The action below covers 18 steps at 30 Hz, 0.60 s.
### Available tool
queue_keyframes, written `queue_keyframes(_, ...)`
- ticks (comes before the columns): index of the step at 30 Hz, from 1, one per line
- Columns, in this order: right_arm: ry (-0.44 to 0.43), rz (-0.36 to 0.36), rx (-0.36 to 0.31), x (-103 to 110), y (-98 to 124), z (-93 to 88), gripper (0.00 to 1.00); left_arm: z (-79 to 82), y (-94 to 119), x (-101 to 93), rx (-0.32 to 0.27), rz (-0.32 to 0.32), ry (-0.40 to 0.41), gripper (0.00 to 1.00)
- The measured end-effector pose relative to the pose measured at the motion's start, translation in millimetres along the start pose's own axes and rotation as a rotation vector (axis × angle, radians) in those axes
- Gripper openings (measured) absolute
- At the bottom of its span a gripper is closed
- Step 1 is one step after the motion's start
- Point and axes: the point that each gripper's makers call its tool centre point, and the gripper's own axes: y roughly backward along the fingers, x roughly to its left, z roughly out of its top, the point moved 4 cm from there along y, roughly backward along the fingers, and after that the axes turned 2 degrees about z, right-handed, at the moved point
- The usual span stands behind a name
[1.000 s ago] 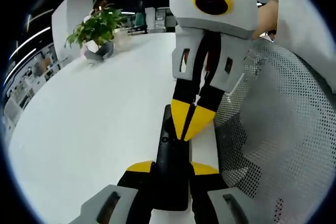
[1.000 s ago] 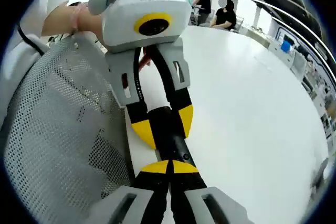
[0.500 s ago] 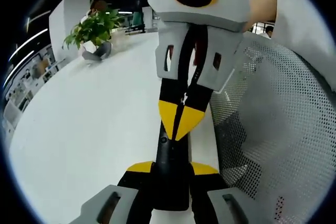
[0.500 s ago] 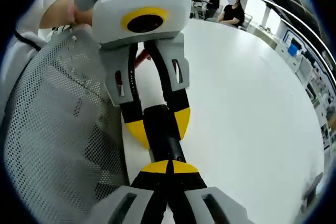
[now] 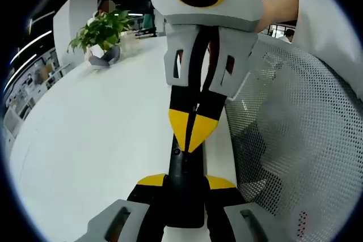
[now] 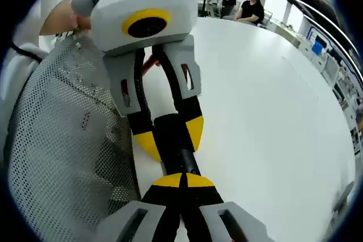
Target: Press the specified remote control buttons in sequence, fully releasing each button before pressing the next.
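The left hand-held gripper [image 5: 184,182] squeezes the long black plastic remote control [image 5: 184,188], low in the middle. The right hand-held gripper [image 5: 193,130], tips together, presses it above the white desk [image 5: 96,134].

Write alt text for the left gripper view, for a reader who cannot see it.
The left gripper clamps a black remote control above a white table, while the right gripper's closed yellow tips touch the remote's top face. A potted plant stands far behind; a mesh chair back fills the right.
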Motion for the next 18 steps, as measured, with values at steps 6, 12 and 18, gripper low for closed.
queue_keyframes(6, 0.037, -0.031, 0.051, -16.7, 1.1, 2.1, 0.0, 0.3, 0.0, 0.5, -0.004, -0.002, 0.002, 0.25)
queue_keyframes(12, 0.043, 0.061, 0.065, -9.5, -3.4, 3.8, 0.0, 0.5, 1.0, 0.1, -0.015, 0.003, 0.006, 0.25)
queue_keyframes(18, 0.046, 0.092, 0.098, -13.6, -5.1, 6.9, 0.0, 0.4, 1.3, 0.2, -0.016, 0.0, 0.001, 0.25)
